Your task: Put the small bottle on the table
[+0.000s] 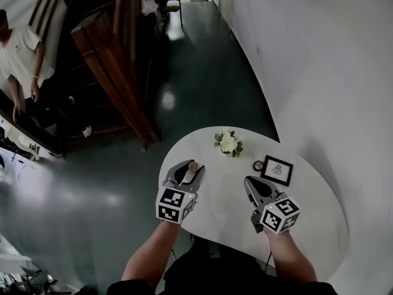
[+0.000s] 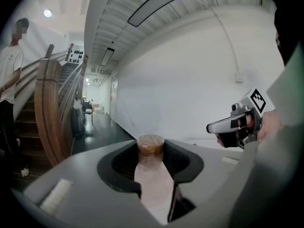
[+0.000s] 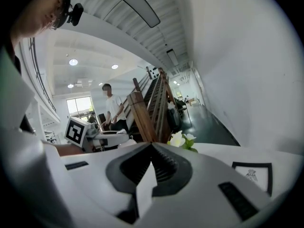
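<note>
A small pale bottle with a brown cap is clamped between the jaws of my left gripper, cap pointing away from the camera. In the head view the left gripper holds the bottle over the left part of the round white table. Whether the bottle touches the tabletop cannot be told. To its right, my right gripper hovers over the table with its jaws closed together and nothing between them, as the right gripper view also shows.
A small pot of white flowers stands at the table's far side, with a black-framed picture and a small round object to its right. A wooden staircase rises at left, a person beside it. A white wall curves along the right.
</note>
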